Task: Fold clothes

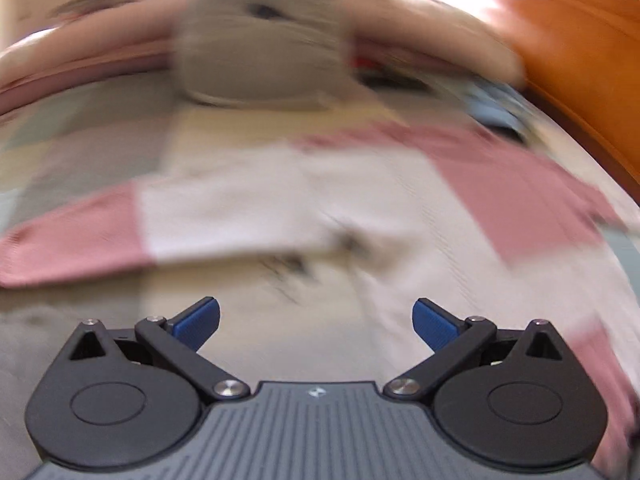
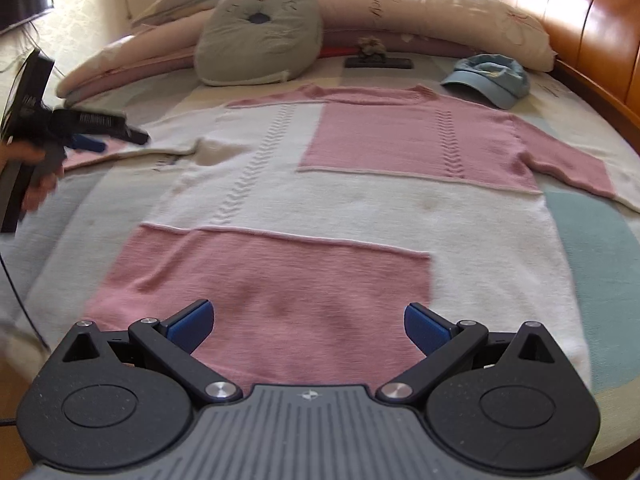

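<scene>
The pink and white sweater point(image 2: 320, 184) lies spread flat, face up, across the bed point(image 2: 600, 264), both sleeves out to the sides; no fold shows in it, so all the folding remains to be made. The right gripper point(image 2: 308, 322) hovers over the hem, jaws wide apart, empty. The left gripper point(image 1: 316, 320), near one sleeve, also gapes empty.

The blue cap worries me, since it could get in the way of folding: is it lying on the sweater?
No, the blue cap lies on the bedspread beyond the sweater, apart from its shoulder.
</scene>
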The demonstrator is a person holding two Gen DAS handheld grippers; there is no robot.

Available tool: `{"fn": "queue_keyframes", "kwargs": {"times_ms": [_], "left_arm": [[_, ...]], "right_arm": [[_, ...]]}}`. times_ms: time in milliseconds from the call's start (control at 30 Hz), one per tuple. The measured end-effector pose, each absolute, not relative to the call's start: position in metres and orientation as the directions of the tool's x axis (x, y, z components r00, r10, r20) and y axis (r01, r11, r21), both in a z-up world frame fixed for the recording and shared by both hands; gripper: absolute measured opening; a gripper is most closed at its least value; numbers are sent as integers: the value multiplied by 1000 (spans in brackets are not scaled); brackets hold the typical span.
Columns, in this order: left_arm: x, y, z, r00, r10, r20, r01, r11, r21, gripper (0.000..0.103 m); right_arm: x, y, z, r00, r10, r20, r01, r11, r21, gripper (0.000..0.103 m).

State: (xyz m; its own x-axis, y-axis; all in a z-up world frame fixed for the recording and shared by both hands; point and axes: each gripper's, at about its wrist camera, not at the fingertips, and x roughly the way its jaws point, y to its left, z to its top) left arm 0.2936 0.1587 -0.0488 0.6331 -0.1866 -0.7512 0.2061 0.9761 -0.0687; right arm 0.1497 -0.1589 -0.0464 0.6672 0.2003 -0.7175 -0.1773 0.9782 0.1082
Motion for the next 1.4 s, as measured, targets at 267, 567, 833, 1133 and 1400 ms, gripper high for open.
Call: {"fn": "queue_keyframes", "kwargs": {"times_ms": [267, 567, 833, 1133, 1400], "left_arm": [[195, 94, -83, 554, -192, -810, 449, 889, 96, 102], [148, 121, -85, 523, -146, -840, 367, 928, 68, 102], [158, 128, -76, 596, -164, -786, 286, 958, 17, 102], [163, 145, -86, 561, -66, -825, 190, 980, 51, 103], [141, 126, -63, 577, -135, -806, 267, 963, 29, 102]], "right_arm": [[129, -155, -37, 677, 224, -701, -194, 973, 123, 103], [100, -151, -33, 695, 228, -682, -200, 972, 121, 103], [85, -141, -25, 716, 231, -659, -216, 971, 106, 103], [78, -147, -27, 714, 233, -660, -201, 972, 125, 103], [71, -147, -23, 725, 248, -642, -218, 968, 128, 103]]}}
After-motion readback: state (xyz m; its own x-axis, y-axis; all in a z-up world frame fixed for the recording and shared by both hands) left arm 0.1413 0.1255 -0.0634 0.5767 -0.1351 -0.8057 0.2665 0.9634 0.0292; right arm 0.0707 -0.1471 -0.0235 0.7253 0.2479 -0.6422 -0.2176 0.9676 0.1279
